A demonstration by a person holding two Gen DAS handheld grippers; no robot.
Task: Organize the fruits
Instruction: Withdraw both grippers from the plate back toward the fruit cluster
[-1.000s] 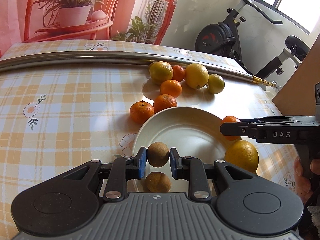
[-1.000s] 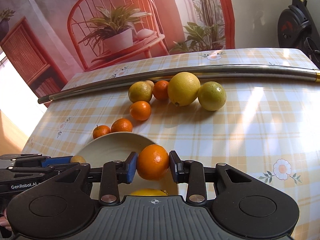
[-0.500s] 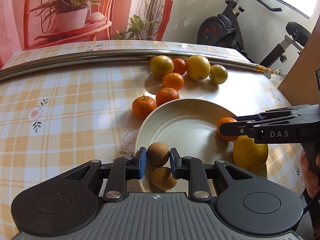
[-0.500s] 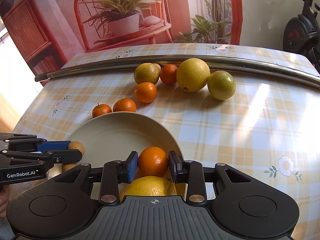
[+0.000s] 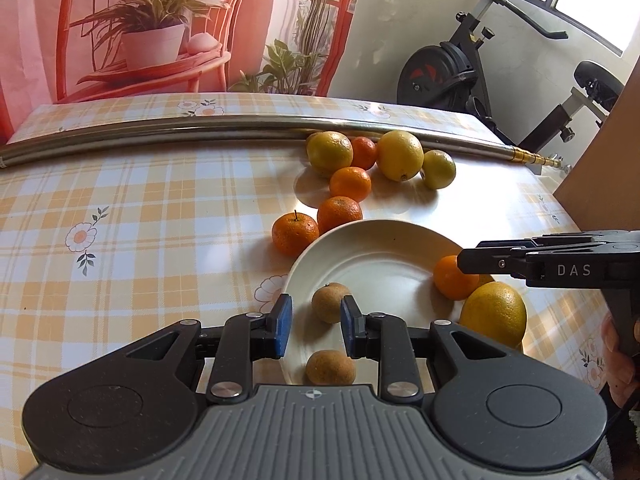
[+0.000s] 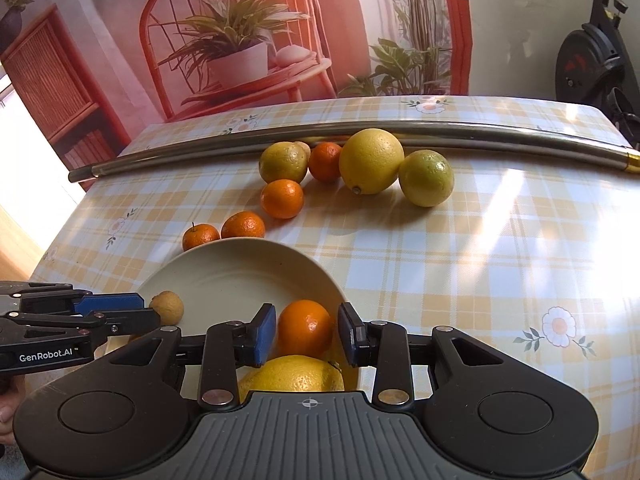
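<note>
The desk point(image 5: 120, 200) wears a smooth checked cloth, so round fruit rolls easily on it. On the glossy cream plate point(image 5: 380, 248) lie a big yellow citrus point(image 5: 494, 318) with dimpled peel, a shiny mandarin point(image 6: 305, 328) and a small, rough brown fruit point(image 5: 331, 303). The right gripper point(image 6: 307, 320) and the left gripper point(image 5: 316, 312) have their fingers slightly apart around the mandarin and the brown fruit and seem not to press them. I think it is best to lift both straight up, without nudging anything.
</note>
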